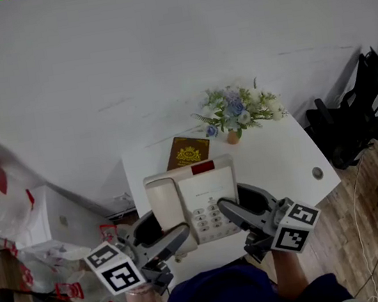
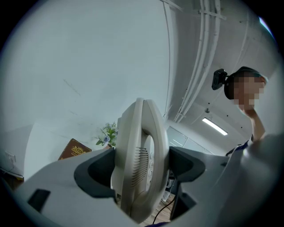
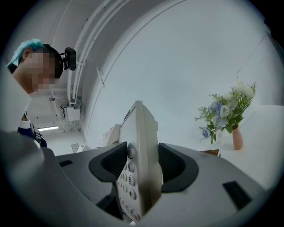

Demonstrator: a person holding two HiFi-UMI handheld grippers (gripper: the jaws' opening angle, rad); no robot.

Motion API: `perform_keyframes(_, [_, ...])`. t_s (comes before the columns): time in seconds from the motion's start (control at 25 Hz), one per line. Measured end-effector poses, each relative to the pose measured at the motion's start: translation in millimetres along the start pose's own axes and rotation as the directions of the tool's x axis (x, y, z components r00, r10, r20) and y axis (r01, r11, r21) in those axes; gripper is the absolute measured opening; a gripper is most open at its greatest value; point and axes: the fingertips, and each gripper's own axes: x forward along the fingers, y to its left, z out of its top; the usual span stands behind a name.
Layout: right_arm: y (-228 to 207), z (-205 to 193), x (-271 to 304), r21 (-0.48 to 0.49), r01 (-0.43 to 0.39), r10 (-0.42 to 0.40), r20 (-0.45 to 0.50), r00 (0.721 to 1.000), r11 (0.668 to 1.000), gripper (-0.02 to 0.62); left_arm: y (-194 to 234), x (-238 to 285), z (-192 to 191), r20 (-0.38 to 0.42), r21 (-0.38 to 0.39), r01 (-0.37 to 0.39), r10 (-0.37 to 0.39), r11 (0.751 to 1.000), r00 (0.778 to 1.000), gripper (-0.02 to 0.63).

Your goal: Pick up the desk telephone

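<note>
The telephone (image 1: 193, 199) is pinched at its handset edge by the left gripper (image 1: 166, 236) and at its keypad edge by the right gripper (image 1: 242, 207).

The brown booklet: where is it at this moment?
In the head view, the brown booklet lies on the white table, just beyond the far edge of the telephone and to the left of the flower vase.

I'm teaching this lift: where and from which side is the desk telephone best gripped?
Probably by its side edges, one gripper from each side: left gripper on the handset edge, right gripper on the keypad edge. The desk telephone is wide and flat, thin enough there for the jaws.
</note>
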Motion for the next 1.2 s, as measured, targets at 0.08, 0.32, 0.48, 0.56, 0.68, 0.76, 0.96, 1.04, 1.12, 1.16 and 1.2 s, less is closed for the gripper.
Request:
perform_keyframes(0.08, [1.5, 1.7, 1.7, 0.003, -0.010, 0.010, 0.005, 1.000, 1.000, 0.239, -1.5, -0.9, 3.6, 0.002, 0.017, -0.004, 0.004, 1.000, 1.000, 0.393])
perform_keyframes(0.32, [9.0, 4.6, 5.7, -0.004, -0.026, 0.027, 0.011, 1.000, 1.000, 0.238, -4.5, -7.6, 9.2, 0.021, 0.020, -0.010, 0.010, 1.000, 1.000, 0.393])
perform_keyframes(0.48, [13.0, 7.0, 6.9, -0.012, -0.035, 0.035, 0.022, 0.999, 0.999, 0.238, -6.5, -10.3, 12.0, 0.032, 0.026, -0.009, 0.009, 1.000, 0.999, 0.393])
perform_keyframes(0.56, [15.0, 7.0, 7.0, -0.014, -0.035, 0.035, 0.023, 0.999, 0.999, 0.238, -7.4, -12.2, 12.0, 0.039, 0.022, -0.011, 0.010, 1.000, 0.999, 0.393])
perform_keyframes(0.68, [17.8, 8.7, 8.4, -0.026, -0.036, 0.037, 0.025, 0.999, 0.999, 0.238, -7.9, -14.6, 13.6, 0.049, 0.020, -0.010, 0.009, 1.000, 0.999, 0.393])
perform_keyframes(0.76, [19.1, 9.3, 9.1, -0.031, -0.037, 0.038, 0.028, 0.999, 0.999, 0.238, -8.0, -15.6, 14.4, 0.054, 0.022, -0.009, 0.008, 1.000, 0.999, 0.393])
perform_keyframes(0.96, [20.0, 8.9, 8.7, -0.031, -0.038, 0.039, 0.031, 0.999, 0.999, 0.238, -8.7, -16.5, 14.5, 0.056, 0.025, -0.010, 0.008, 1.000, 0.998, 0.393])
perform_keyframes(1.04, [19.7, 9.1, 8.8, -0.032, -0.039, 0.040, 0.033, 0.999, 0.999, 0.238, -8.9, -16.3, 14.9, 0.058, 0.031, -0.010, 0.008, 0.999, 0.998, 0.393])
perform_keyframes(1.12, [19.1, 9.4, 8.7, -0.034, -0.042, 0.043, 0.035, 0.998, 0.999, 0.238, -9.1, -15.7, 15.1, 0.060, 0.036, -0.009, 0.007, 0.999, 0.998, 0.393])
perform_keyframes(1.16, [18.8, 9.4, 8.4, -0.036, -0.043, 0.045, 0.037, 0.998, 0.998, 0.238, -9.0, -15.4, 14.9, 0.060, 0.037, -0.009, 0.006, 0.999, 0.998, 0.393])
perform_keyframes(1.2, [18.6, 9.1, 8.1, -0.038, -0.045, 0.047, 0.038, 0.998, 0.998, 0.236, -9.1, -15.3, 14.4, 0.058, 0.038, -0.009, 0.006, 0.999, 0.998, 0.393])
